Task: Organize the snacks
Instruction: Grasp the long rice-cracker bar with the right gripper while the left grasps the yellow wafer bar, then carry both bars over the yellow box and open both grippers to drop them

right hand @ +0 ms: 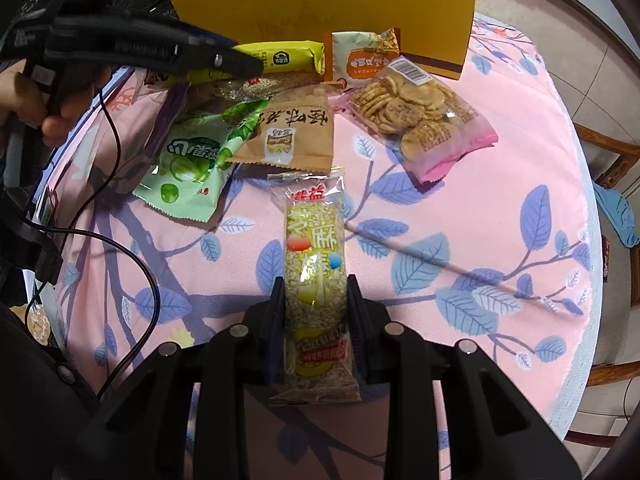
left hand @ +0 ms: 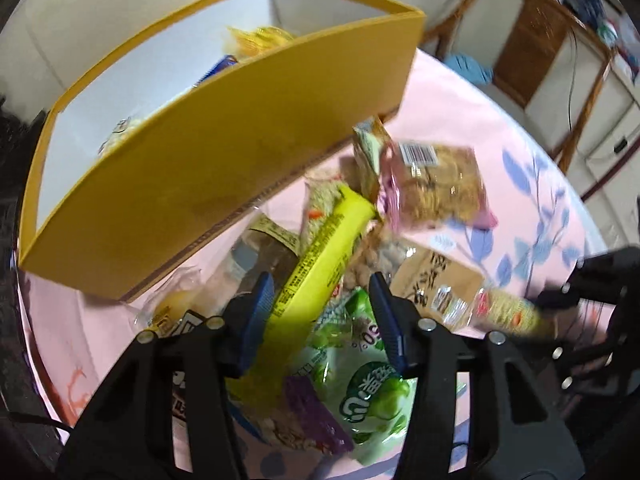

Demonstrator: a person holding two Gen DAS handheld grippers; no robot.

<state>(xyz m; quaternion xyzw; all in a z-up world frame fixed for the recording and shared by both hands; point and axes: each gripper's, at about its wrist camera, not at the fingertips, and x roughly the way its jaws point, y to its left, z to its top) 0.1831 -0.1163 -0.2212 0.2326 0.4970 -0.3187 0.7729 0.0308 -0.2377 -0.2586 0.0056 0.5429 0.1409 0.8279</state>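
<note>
Pink cloth with blue leaf prints covered the round table, and wooden furniture stood behind it. Nearest in the right wrist view, the right gripper had its two black fingers pressed against both long sides of a clear sesame rice bar, which pointed toward 12 o'clock above the cloth. Beyond it, at about 11 o'clock, lay a green pea snack bag, touching a brown paper bag with black characters. At 1 o'clock lay a pink-edged cracker bag with a barcode. Farther, an orange-and-white pouch and a yellow bar pack lay just before the yellow cardboard box at 12 o'clock. In the left wrist view, the left gripper hung over the snack pile with its blue fingers spread apart; the yellow bar pack ran between them, but I could not tell whether either finger touched it, and the view was blurred. The green pea snack bag lay under the right finger. Farther, at 1 o'clock, was the cracker bag. The box, white inside, stood at 11 o'clock with some packets already in it.
</note>
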